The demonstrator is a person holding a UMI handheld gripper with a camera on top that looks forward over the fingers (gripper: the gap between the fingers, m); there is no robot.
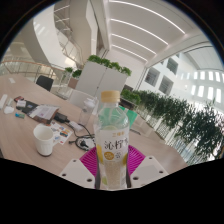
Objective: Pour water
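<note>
Yellow-green labelled clear plastic drink bottle with pale cap held upright at centre, straight ahead of lens, between the two pink-padded fingers of the tool. Pads pressed against label on both sides at about 8 and 4 o'clock of the bottle, no gap visible either side, so reads as clamped on the bottle, opening only as wide as the bottle body. Base of bottle cut off below, so cannot tell whether lifted or resting on something. Cap apparently on; cannot tell if sealed. Held vertical, likely to keep liquid in during carry toward the receiver; no tilt begun, so pour judged not yet started.

White cylindrical ceramic-looking cup at 9 o'clock from the bottle, standing upright, mouth up, on light wooden tabletop, near but apart from the bottle. Likely the pour target, placed open-side up for that reason. Dark flat clutter, cables and small items, between cup and bottle, too small to identify.

Beyond, at 12 o'clock, white planter box with green plants; row of green potted plants running toward 3 o'clock; open office hall with ceiling light strips overhead.

Next move probably needs shift toward 9 o'clock, cap check, then tilt over cup; spill risk if mouth misaligned.
</note>
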